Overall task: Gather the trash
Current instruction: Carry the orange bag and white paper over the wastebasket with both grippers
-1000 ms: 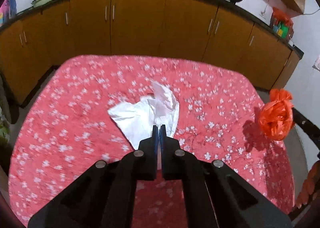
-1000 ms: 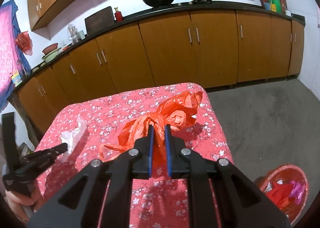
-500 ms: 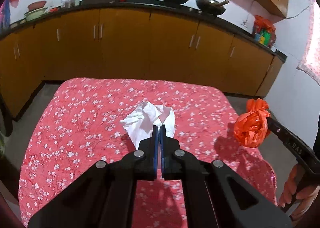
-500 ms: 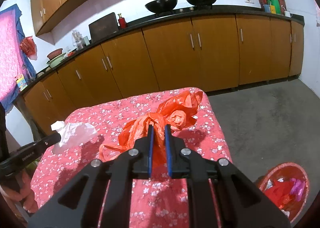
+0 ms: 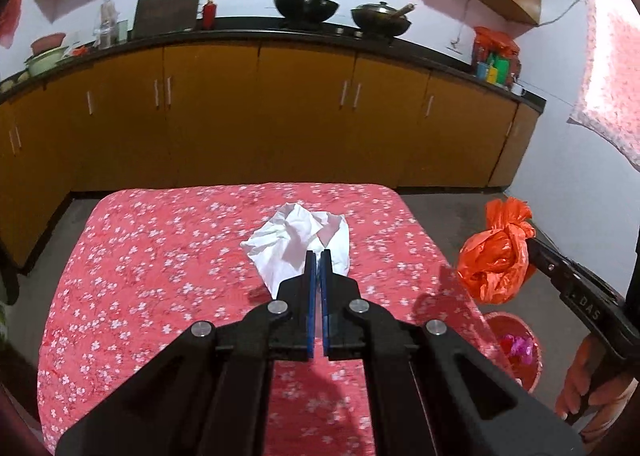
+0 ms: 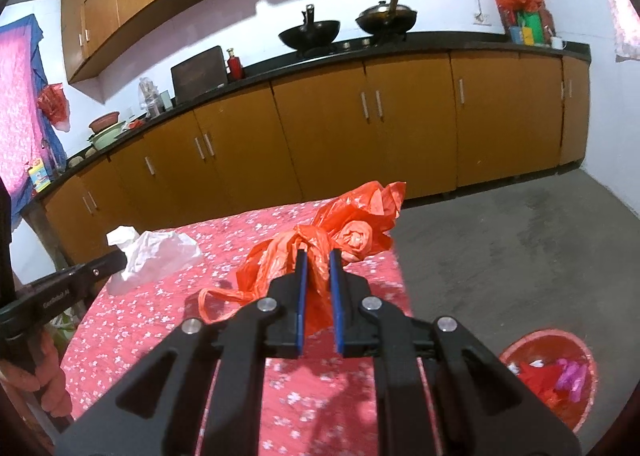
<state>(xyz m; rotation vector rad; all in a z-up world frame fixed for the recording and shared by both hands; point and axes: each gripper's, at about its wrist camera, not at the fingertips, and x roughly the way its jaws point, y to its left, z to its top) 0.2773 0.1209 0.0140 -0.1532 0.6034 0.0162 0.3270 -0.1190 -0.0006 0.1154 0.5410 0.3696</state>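
Observation:
My left gripper (image 5: 317,256) is shut on a crumpled white tissue (image 5: 296,244) and holds it above the red flowered table (image 5: 152,264). My right gripper (image 6: 318,256) is shut on an orange plastic bag (image 6: 340,240), lifted over the table's right side. The bag also shows in the left wrist view (image 5: 496,256), and the tissue in the right wrist view (image 6: 152,252). A red trash bin (image 6: 548,376) with colored scraps stands on the floor right of the table, also seen in the left wrist view (image 5: 516,344).
Orange kitchen cabinets (image 5: 260,111) with a dark counter run behind the table. Two woks (image 6: 312,35) sit on the counter. Grey concrete floor (image 6: 500,240) lies right of the table.
Both grippers have risen and pulled back, lifting the tissue and the orange bag off the table. The trash bin has come into the left wrist view.

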